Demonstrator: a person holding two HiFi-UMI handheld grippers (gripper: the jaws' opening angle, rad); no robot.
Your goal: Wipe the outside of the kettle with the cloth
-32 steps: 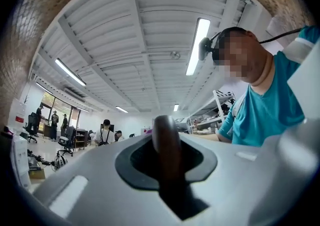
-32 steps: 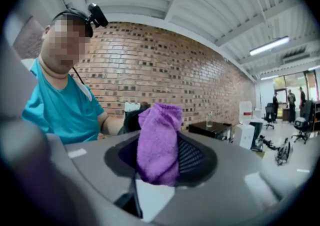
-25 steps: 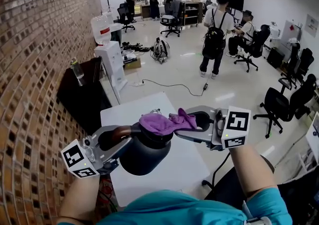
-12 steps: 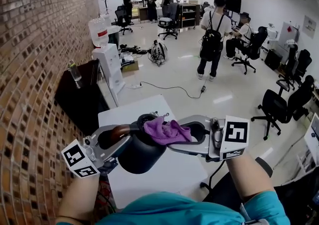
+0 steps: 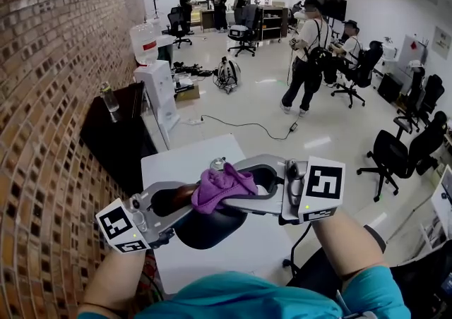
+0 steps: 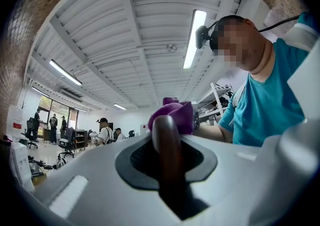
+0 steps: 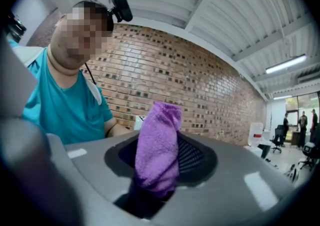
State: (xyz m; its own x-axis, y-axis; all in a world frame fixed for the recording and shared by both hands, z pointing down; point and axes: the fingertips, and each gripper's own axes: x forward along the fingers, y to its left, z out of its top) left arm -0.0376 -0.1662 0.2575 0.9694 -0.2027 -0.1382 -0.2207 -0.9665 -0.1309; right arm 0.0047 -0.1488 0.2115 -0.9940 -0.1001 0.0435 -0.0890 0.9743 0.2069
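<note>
Clamped shut with the left hand-held gripper [image 5: 185, 196], lower left of the head view, on the brown handle [image 5: 169, 201] of the kettle [image 5: 212, 229]; in the left gripper view, handle pinched upright between the jaws as a dark bar. Pinched in the right hand-held gripper [image 5: 240, 190], just right of centre: the purple cloth [image 5: 220, 187], bunched, jaws closed on its fold, free end standing up out of them in the right gripper view.

Cloth laid over the top of the kettle, against the shoulder beside the handle, with a small shiny knob [image 5: 216, 164] showing just above it. Dark rounded kettle body hanging at lower centre, seemingly carried by the handle over the white tabletop [image 5: 183, 159] rather than resting on it, though contact underneath hidden.

Step in hand, by the look of it: wiping under way, top of the body only, flanks yet to be covered.

Next move, as a judgement: sweep the cloth down and round the dark side with light pressure; hold the handle steady or roll it to bring the far side round; watch for swing on so narrow a pinch, and for the fold slipping free.

Further out: brick wall along the left edge, office floor with chairs and standing people across the upper half.
</note>
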